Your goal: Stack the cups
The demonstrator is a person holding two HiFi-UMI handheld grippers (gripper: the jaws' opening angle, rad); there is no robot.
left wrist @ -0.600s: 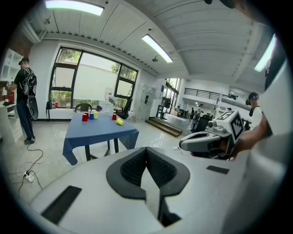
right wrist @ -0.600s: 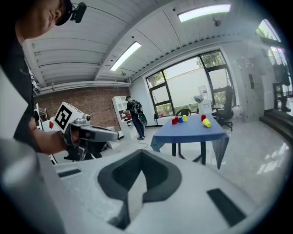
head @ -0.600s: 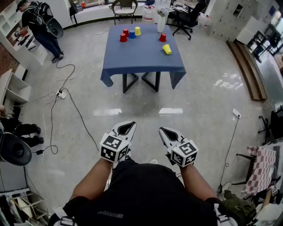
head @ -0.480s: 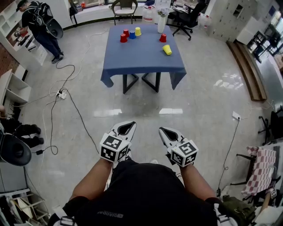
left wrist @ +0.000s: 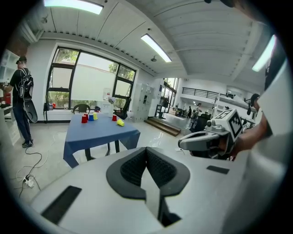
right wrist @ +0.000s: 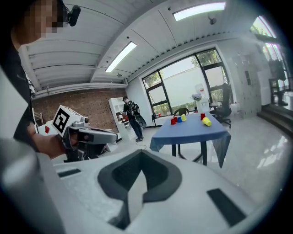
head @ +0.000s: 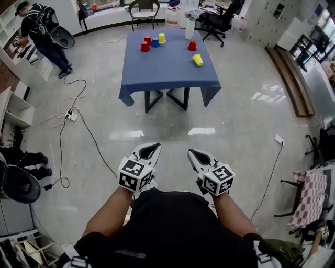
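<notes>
Several plastic cups stand on a table under a blue cloth (head: 167, 70), far ahead across the floor. At its far left are two red cups (head: 145, 46), a blue cup (head: 155, 42) and a yellow cup (head: 162, 37). Another red cup (head: 192, 45) stands to the right, and a second yellow cup (head: 197, 59) lies on its side. My left gripper (head: 153, 147) and right gripper (head: 193, 153) are held side by side in front of my body, both shut and empty. The same cups show small in the left gripper view (left wrist: 95, 116) and the right gripper view (right wrist: 183, 118).
A white vase (head: 189, 29) stands on the table's far edge. A person (head: 42, 31) stands by shelves at the far left. Cables (head: 78, 115) trail over the glossy floor at left. A chair (head: 144, 10) and an office chair (head: 222, 21) stand behind the table.
The head view has shifted a little, so the room's edges have slid slightly. Both grippers keep their place and stay shut.
</notes>
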